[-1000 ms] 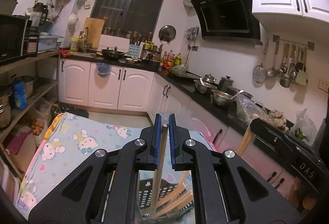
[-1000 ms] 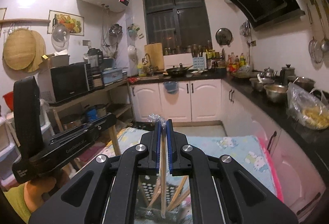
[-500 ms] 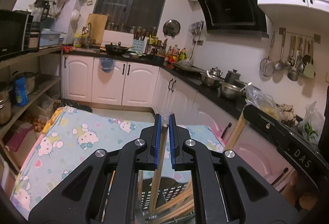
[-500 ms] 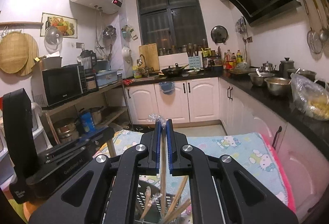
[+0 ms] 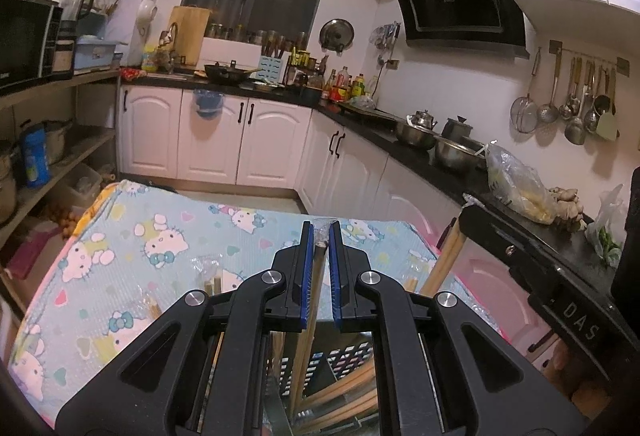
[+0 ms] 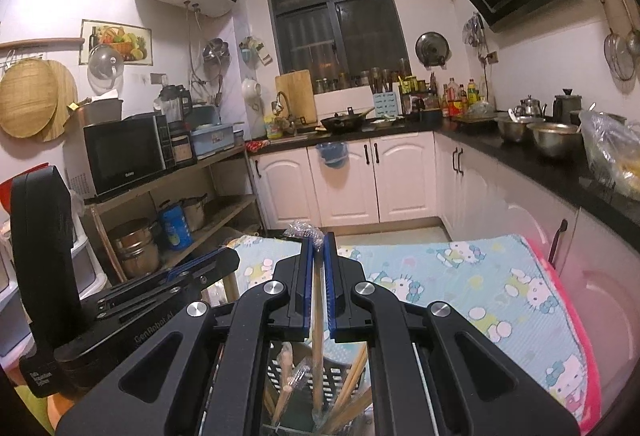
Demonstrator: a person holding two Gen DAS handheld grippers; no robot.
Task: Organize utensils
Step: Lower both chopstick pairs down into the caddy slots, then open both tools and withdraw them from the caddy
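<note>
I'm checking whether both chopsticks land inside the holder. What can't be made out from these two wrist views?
- Left wrist view: the lower end of the chopstick in the left tool, hidden by the tool's body.
- Right wrist view: the bottom of the holder, cut off by the lower edge; where the right tool's chopstick ends cannot be told.
- Both views: the plastic wrap at the tips, too small to read.

We see open cloth (image 5: 132, 244) ahead; the holder (image 6: 316, 392) below (crowded with chopsticks (image 6: 352, 384)) leaves little room, counter (image 5: 440, 164) hemming the right.
</note>
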